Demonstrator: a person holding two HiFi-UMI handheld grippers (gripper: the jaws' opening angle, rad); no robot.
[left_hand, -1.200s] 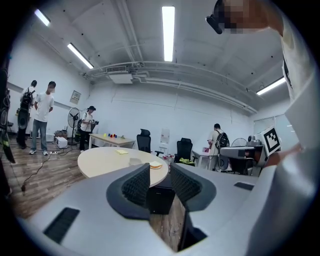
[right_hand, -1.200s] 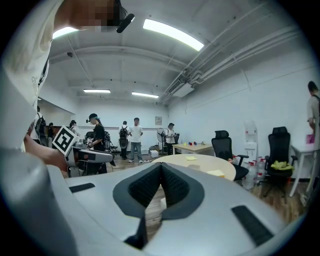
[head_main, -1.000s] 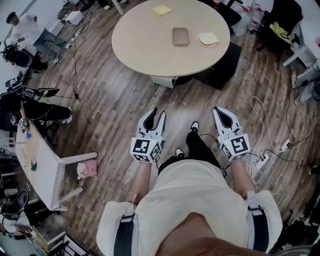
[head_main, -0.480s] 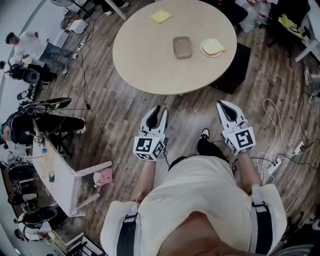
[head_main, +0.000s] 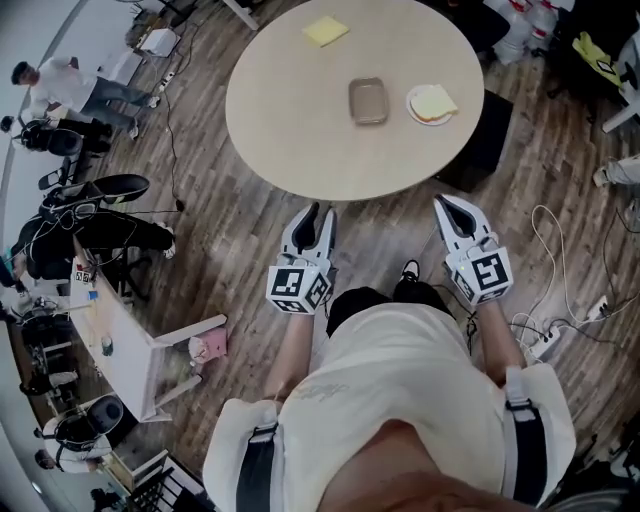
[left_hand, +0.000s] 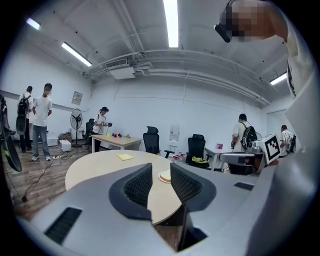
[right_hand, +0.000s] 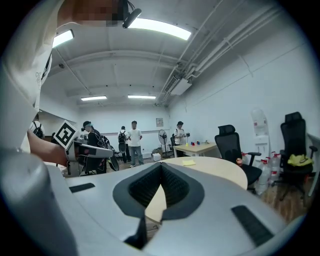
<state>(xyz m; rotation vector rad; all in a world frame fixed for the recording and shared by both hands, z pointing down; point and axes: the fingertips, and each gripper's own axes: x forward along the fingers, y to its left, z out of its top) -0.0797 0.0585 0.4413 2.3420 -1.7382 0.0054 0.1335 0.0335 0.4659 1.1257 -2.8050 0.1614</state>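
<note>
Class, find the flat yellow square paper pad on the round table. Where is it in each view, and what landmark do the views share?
Head view: flat yellow square paper pad, top centre.
Left gripper view: the pad, left of centre.
Right gripper view: the pad, right of centre.
Shared landmark: round beige table.
</note>
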